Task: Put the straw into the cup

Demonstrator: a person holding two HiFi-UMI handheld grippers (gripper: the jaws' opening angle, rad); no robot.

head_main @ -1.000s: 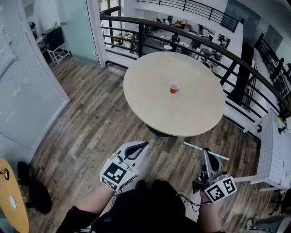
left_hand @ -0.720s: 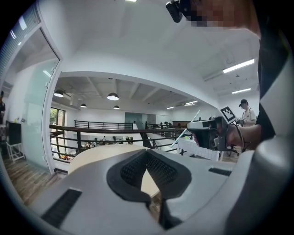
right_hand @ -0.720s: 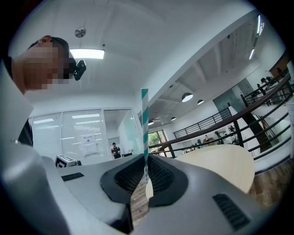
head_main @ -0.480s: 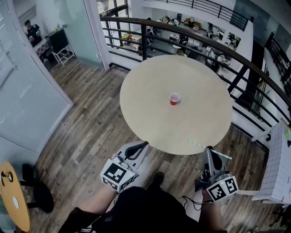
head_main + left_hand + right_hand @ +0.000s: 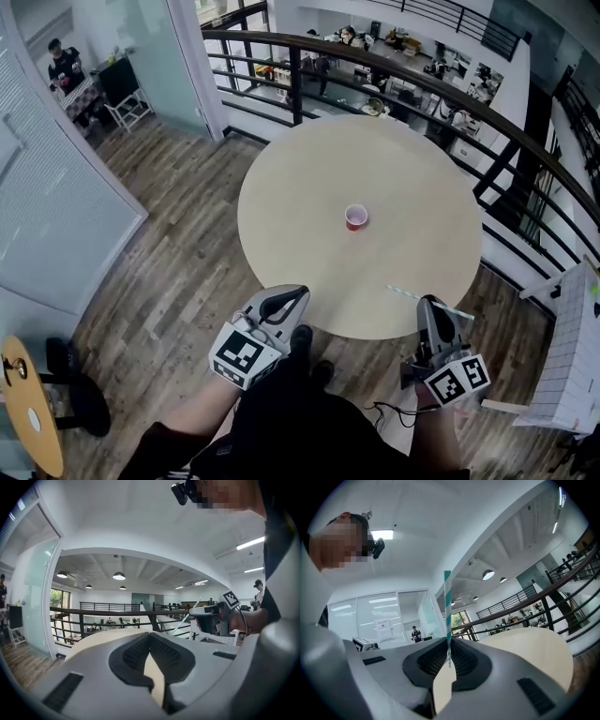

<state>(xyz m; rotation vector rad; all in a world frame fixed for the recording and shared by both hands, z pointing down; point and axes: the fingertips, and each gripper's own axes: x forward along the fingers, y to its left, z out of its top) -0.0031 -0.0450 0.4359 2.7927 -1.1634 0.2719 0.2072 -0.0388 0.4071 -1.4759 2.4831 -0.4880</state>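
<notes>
A small red cup [image 5: 355,217] stands upright near the middle of the round beige table [image 5: 300,187]. My right gripper [image 5: 430,305] hovers at the table's near right edge, shut on a teal-and-white striped straw [image 5: 409,294] that lies crosswise in its jaws. In the right gripper view the straw [image 5: 447,611] rises straight up from the pinched pads. My left gripper [image 5: 296,294] hangs at the near left edge with its jaws together and nothing in them. From the left gripper view, the right gripper [image 5: 209,616] and its straw [image 5: 188,616] show off to the right.
A dark metal railing [image 5: 441,89] curves behind the table, with a lower floor beyond it. A glass wall [image 5: 56,216] stands at the left and a white rack [image 5: 562,356] at the right. A small round wooden table [image 5: 23,412] sits at the lower left on the plank floor.
The table and cup have come nearer in the head view. Both grippers, earlier over the floor, now reach the table's near edge. The straw stays gripped.
</notes>
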